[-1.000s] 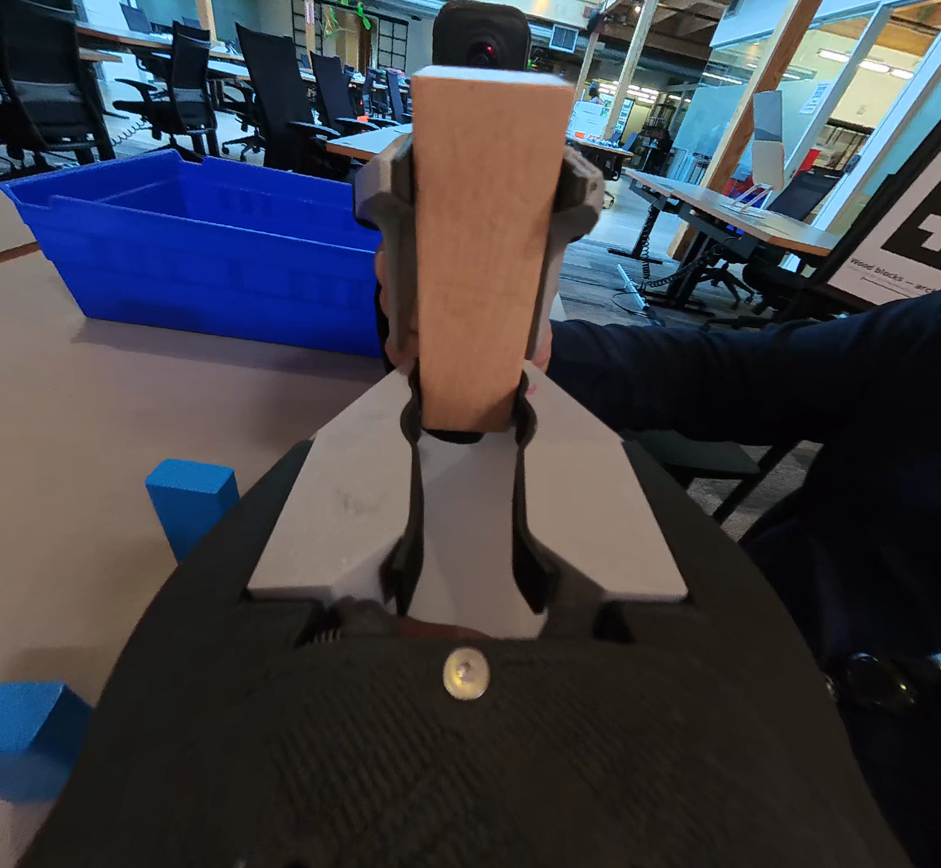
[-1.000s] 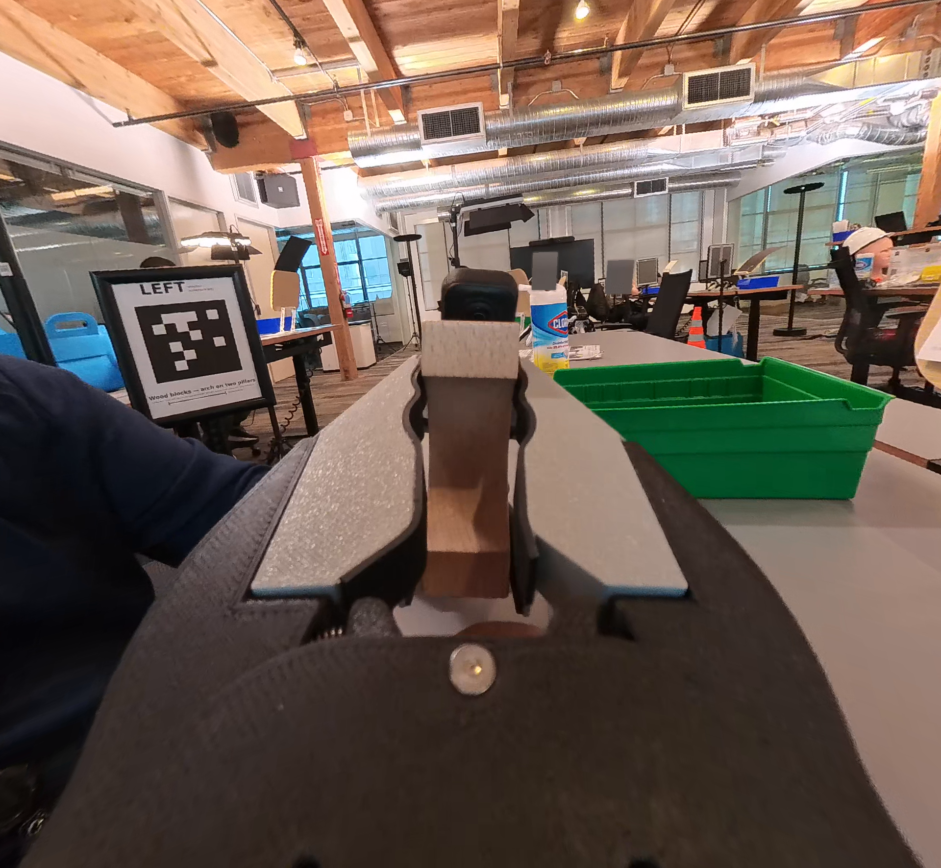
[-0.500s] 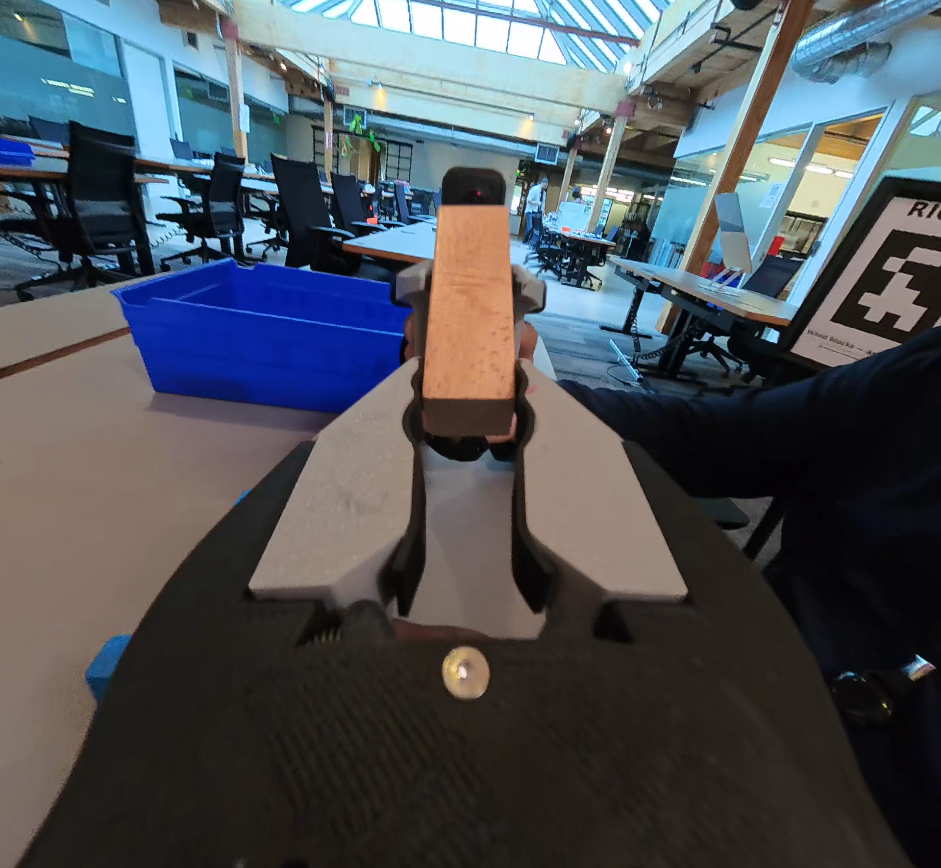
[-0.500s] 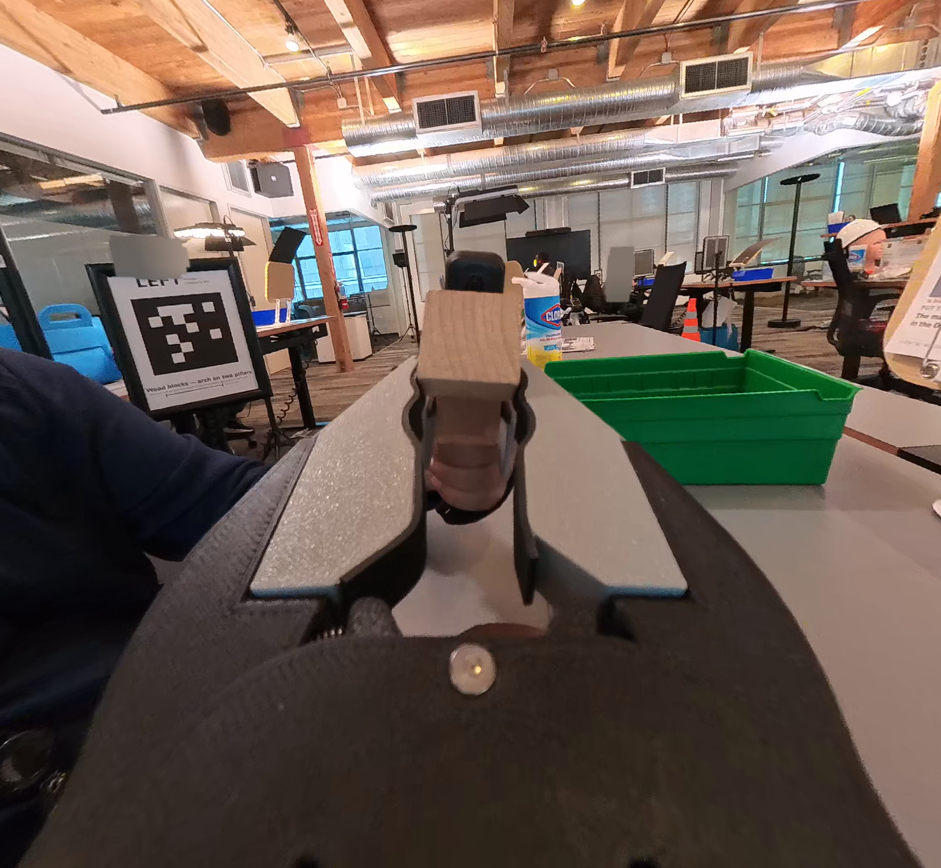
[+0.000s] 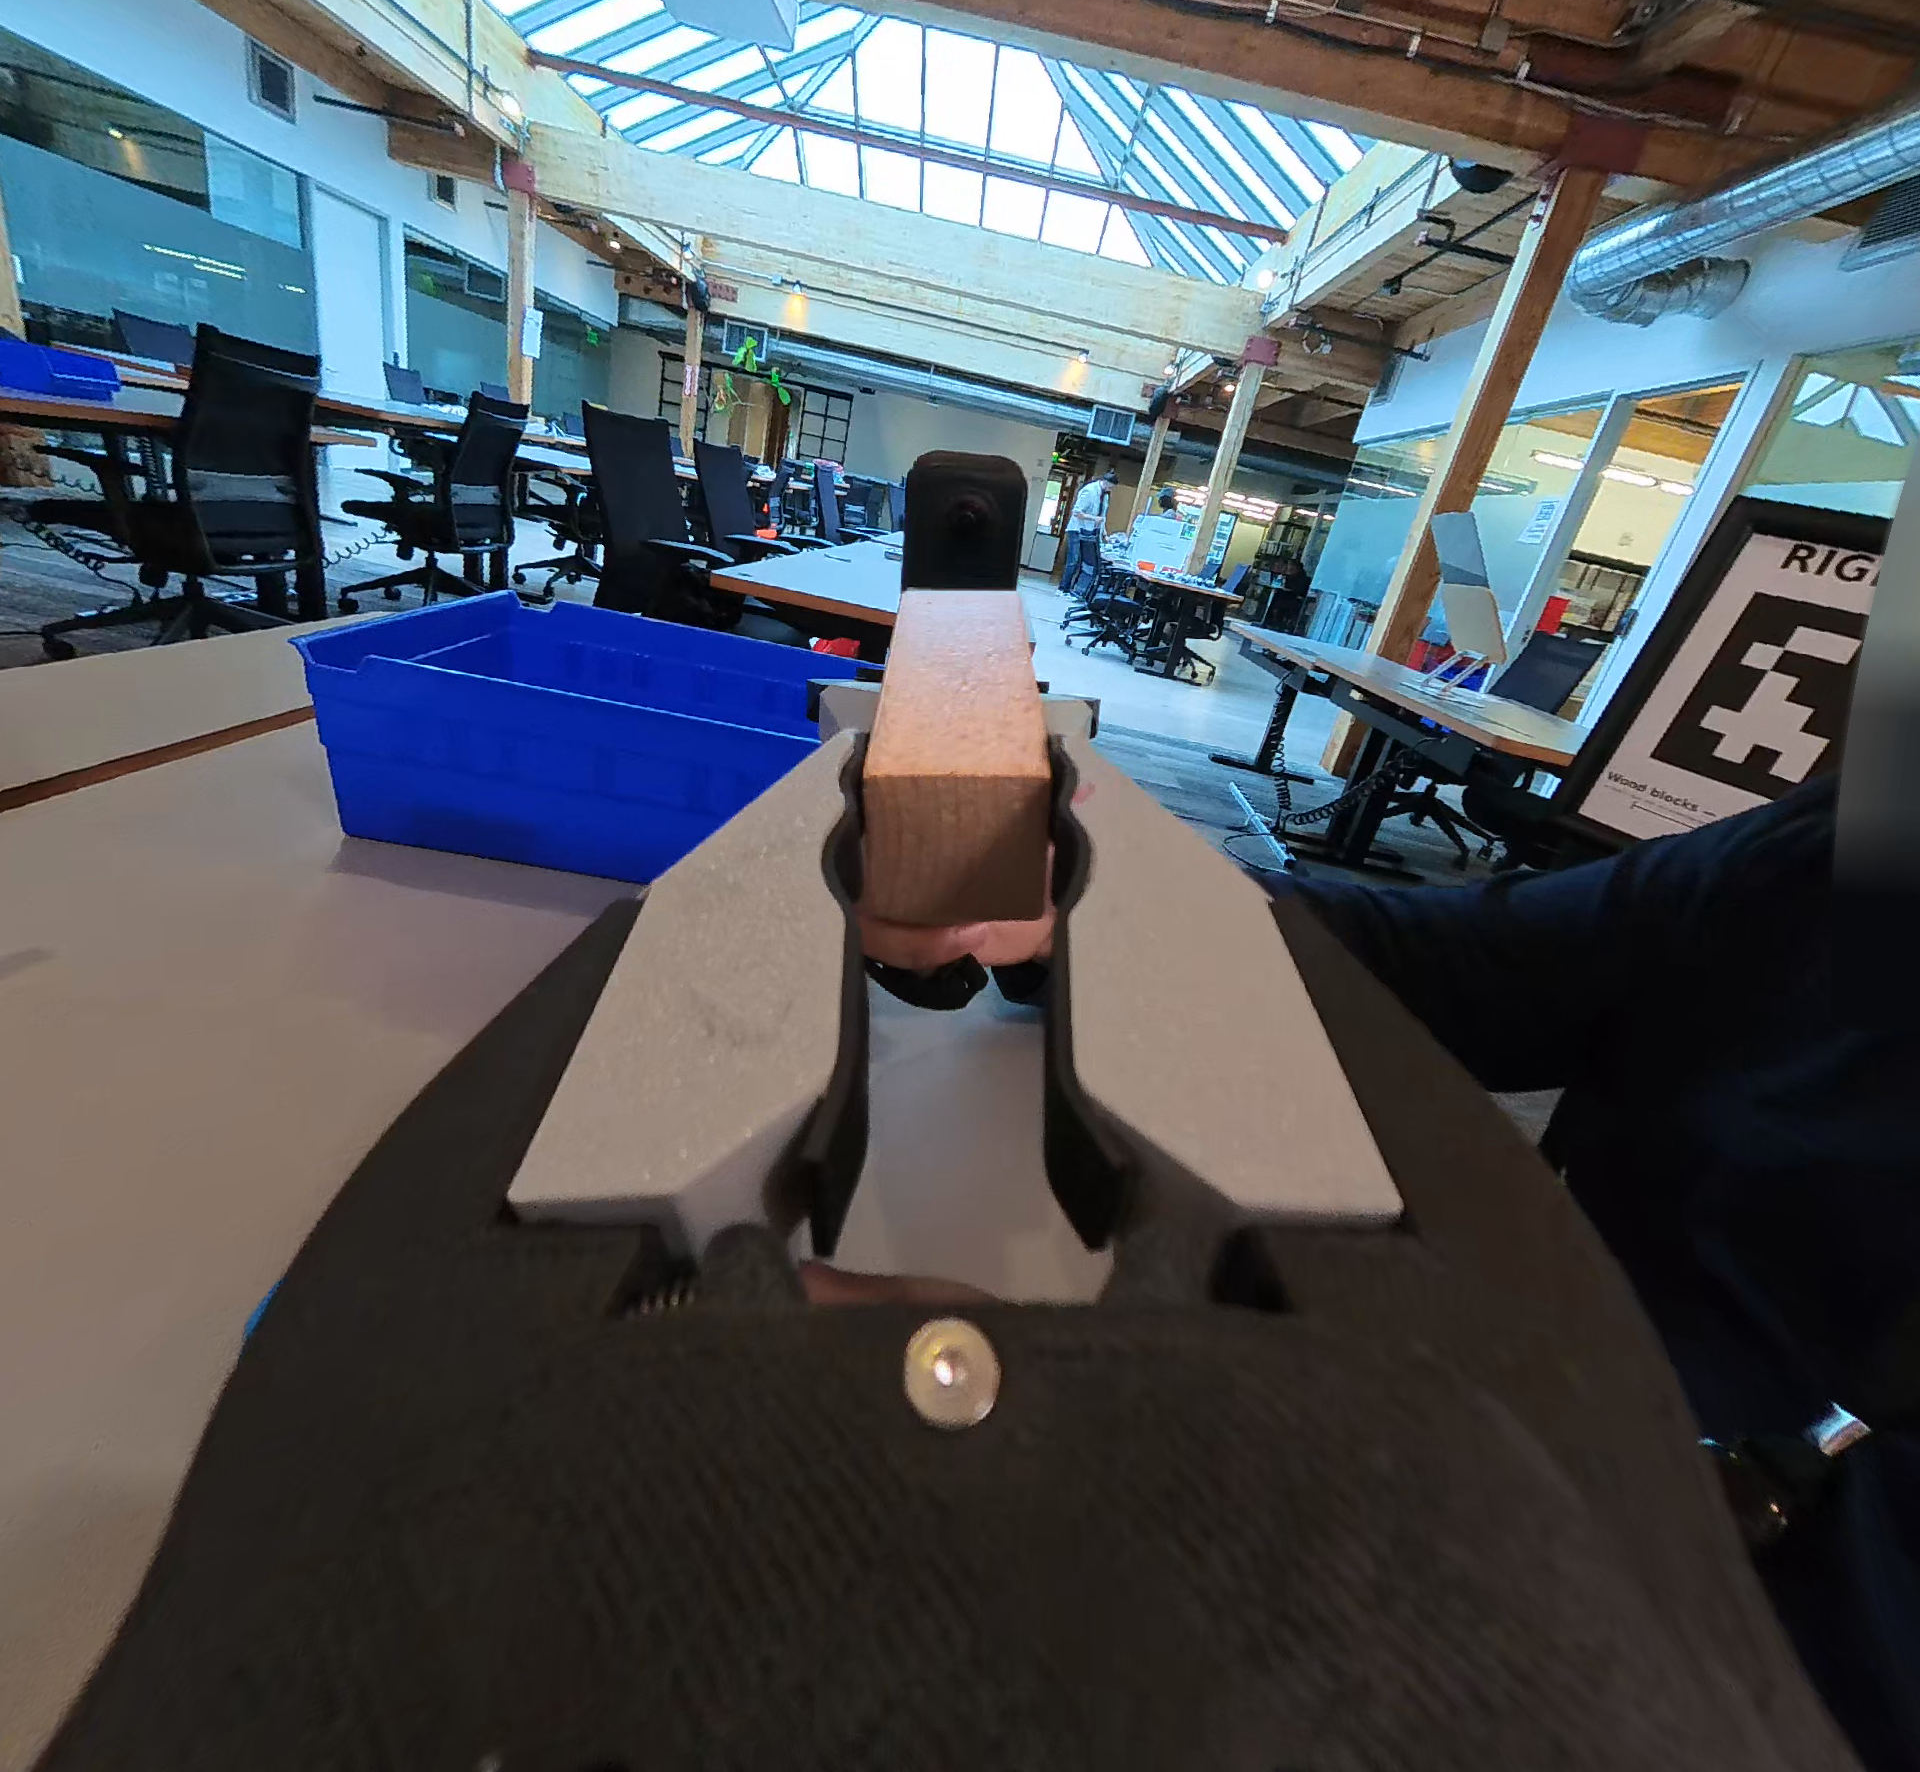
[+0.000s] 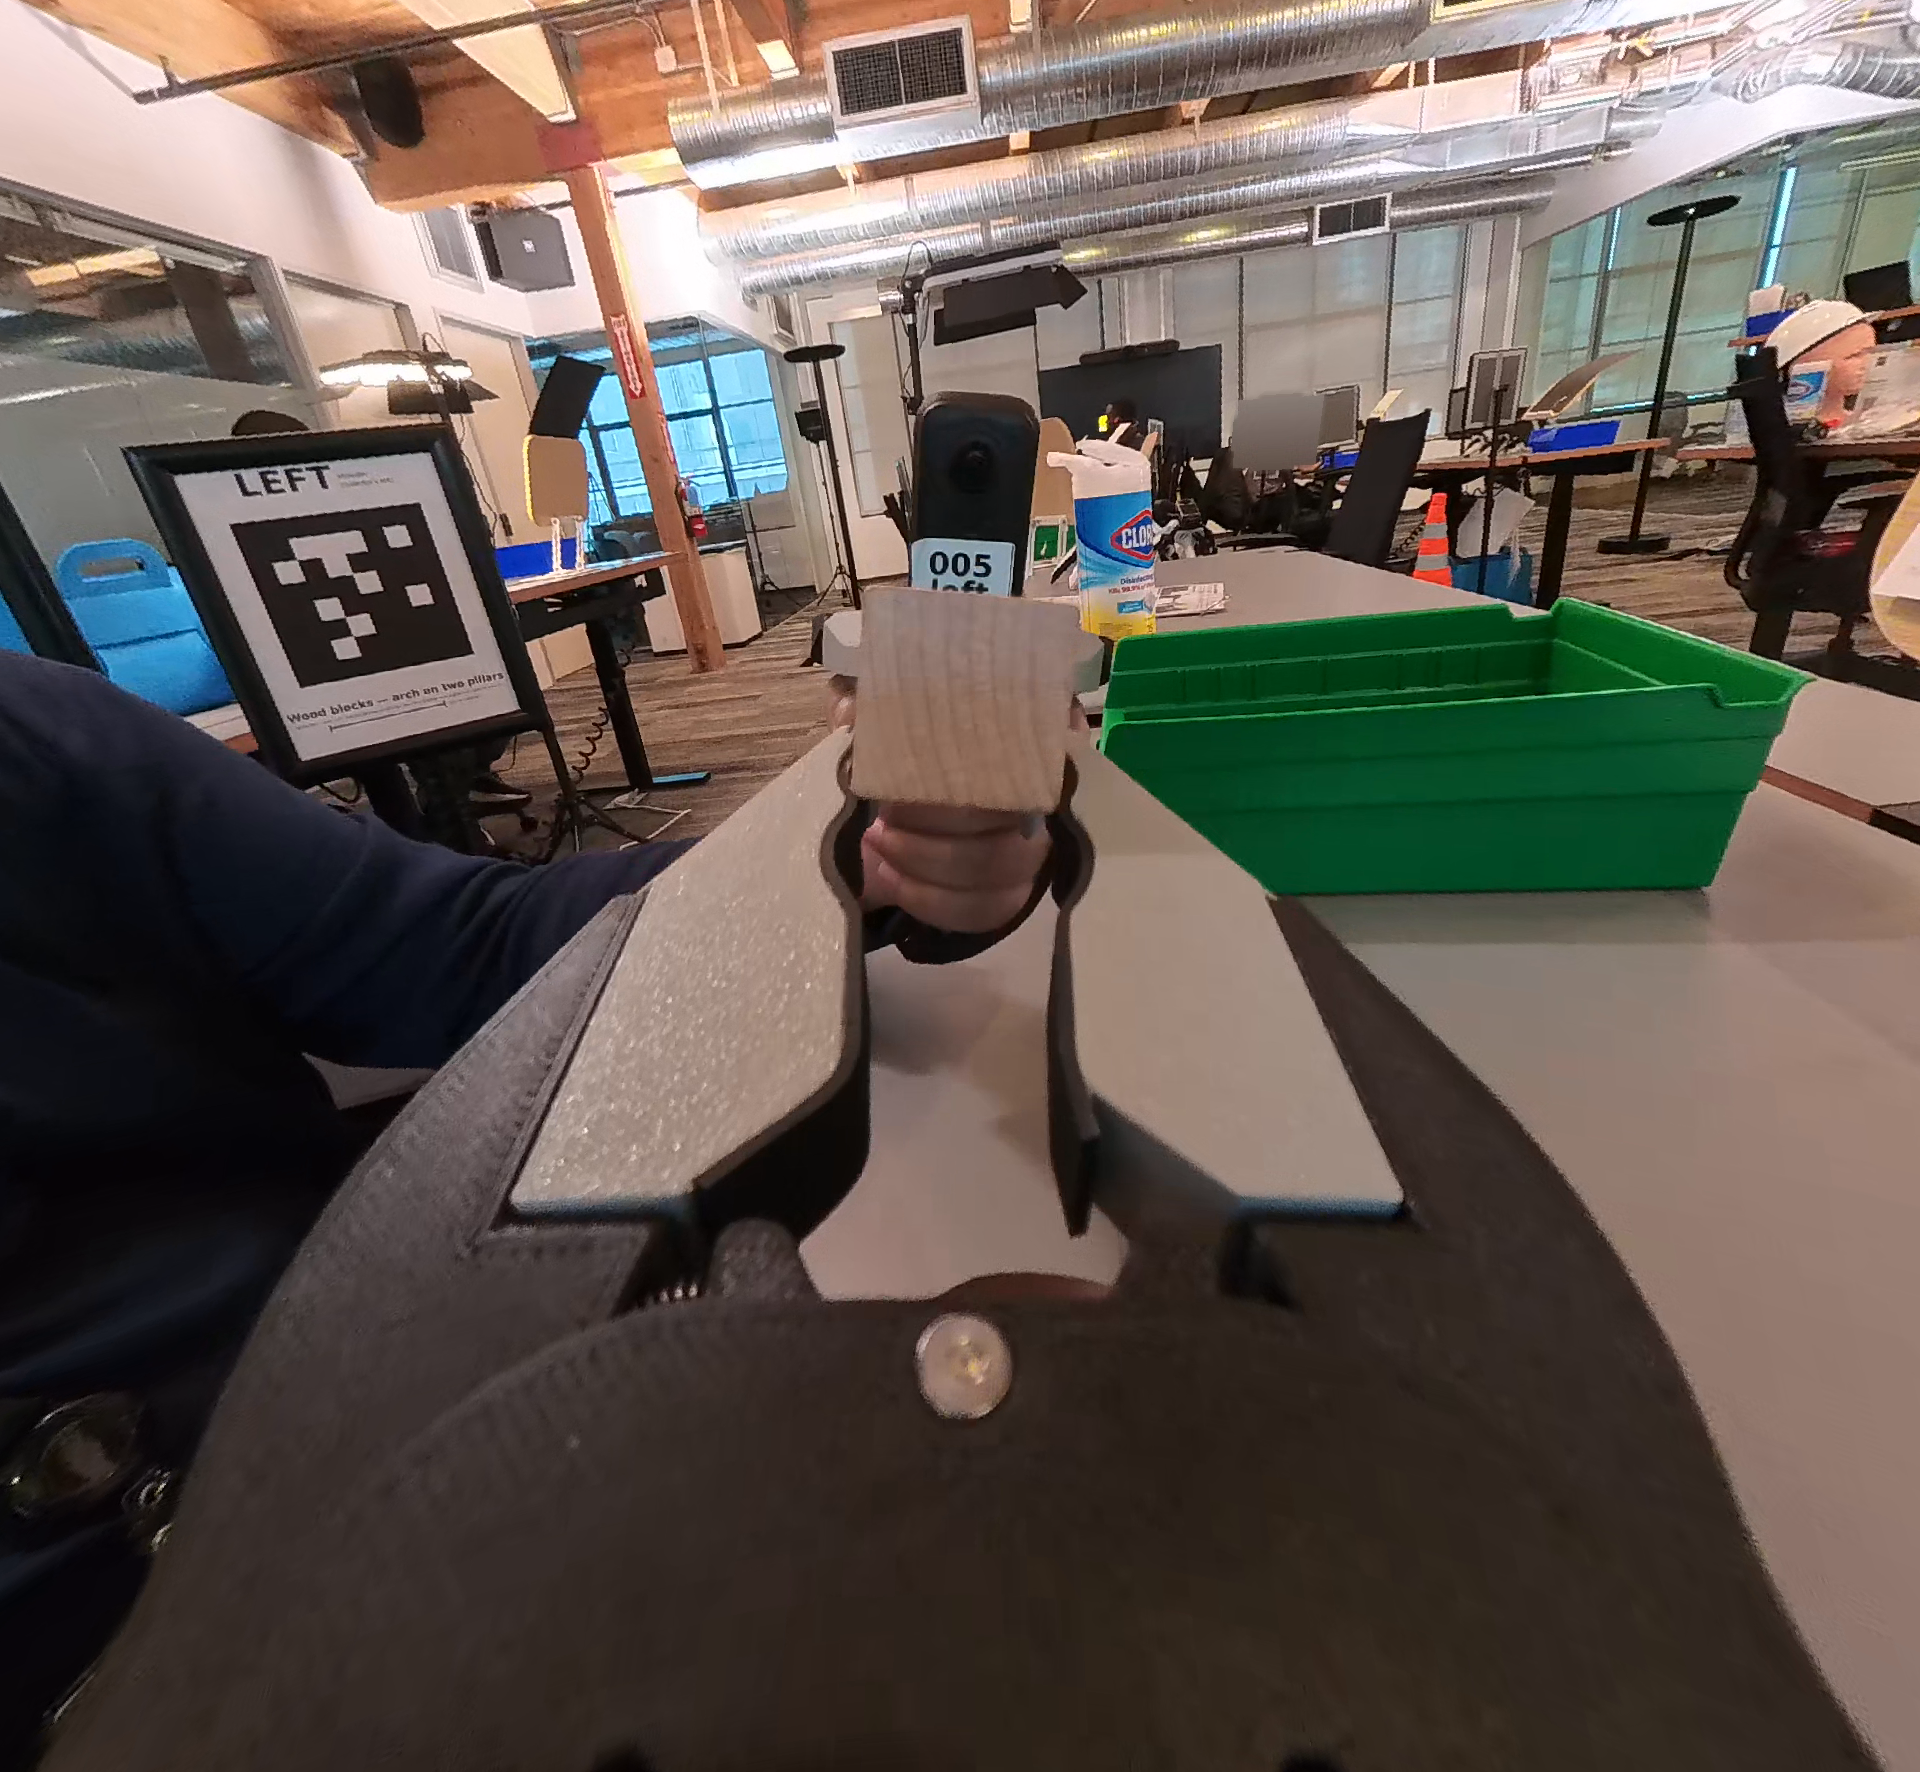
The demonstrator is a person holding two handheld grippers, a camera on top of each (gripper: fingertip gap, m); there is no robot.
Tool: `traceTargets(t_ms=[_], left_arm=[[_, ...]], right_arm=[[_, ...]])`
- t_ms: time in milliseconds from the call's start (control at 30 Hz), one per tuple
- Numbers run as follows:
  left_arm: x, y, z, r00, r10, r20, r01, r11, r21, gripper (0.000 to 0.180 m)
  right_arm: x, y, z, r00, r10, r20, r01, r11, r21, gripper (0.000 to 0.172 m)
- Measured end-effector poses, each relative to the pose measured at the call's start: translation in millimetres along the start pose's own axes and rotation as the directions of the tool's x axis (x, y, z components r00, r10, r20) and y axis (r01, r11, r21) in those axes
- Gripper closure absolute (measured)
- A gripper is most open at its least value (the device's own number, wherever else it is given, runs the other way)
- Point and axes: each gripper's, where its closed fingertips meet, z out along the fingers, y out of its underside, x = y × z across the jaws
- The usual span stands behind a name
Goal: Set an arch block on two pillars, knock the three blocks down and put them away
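Wooden block clamped at the tips of the left gripper, both pads pressed flat against its two sides. Same block also grasped at its far end by the right gripper, so held between the two, lifted clear above the bench. Long axis lying along the left gripper's fingers, pointing straight away toward the other gripper; near end face square to the left wrist camera, top face running off into the distance. Seen end-on from the right wrist: only a pale square face with curved grain, sitting at the very tips, the fingertips closed on its lower edges.

Relative to the block, left wrist view: blue bin to the left and a little beyond, resting on the bench; dark sleeve reaching in from the right; framed marker sign farther right; a hand just below the block's near end.

Relative to the block, right wrist view: green bin to the right on the bench, a wipes canister behind it, another framed marker sign to the left, sleeve lower left. Blue bin shown only from the left wrist, green bin only from the right.
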Motion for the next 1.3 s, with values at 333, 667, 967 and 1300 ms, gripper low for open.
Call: traceTargets(t_ms=[333, 667, 967, 1300], left_arm=[[-2.8, 0.9, -1.8, 1.0, -0.003, 0.006, 0.003, 1.0, -0.008, 0.149], [-5.8, 6.6, -0.2, 1.0, -0.008, 0.02, 0.009, 0.999, -0.036, 0.149], [-5.5, 6.3, -1.1, 1.0, -0.018, 0.012, 0.019, 0.999, -0.036, 0.149], [-7.2, 8.5, -2.3, 1.0, -0.016, 0.023, 0.017, 0.998, -0.055, 0.149]], right_arm=[[2.0, 4.4, 0.8, 0.999, 0.041, 0.008, -0.041, 0.999, -0.017, 0.14], [5.3, 0.3, -1.5, 0.996, 0.085, 0.008, -0.085, 0.996, 0.007, 0.138], [4.4, 0.5, -2.1, 0.996, 0.083, 0.014, -0.083, 0.997, 0.001, 0.137], [7.9, -1.4, -6.9, 0.998, 0.068, -0.009, -0.068, 0.998, -0.007, 0.141]])
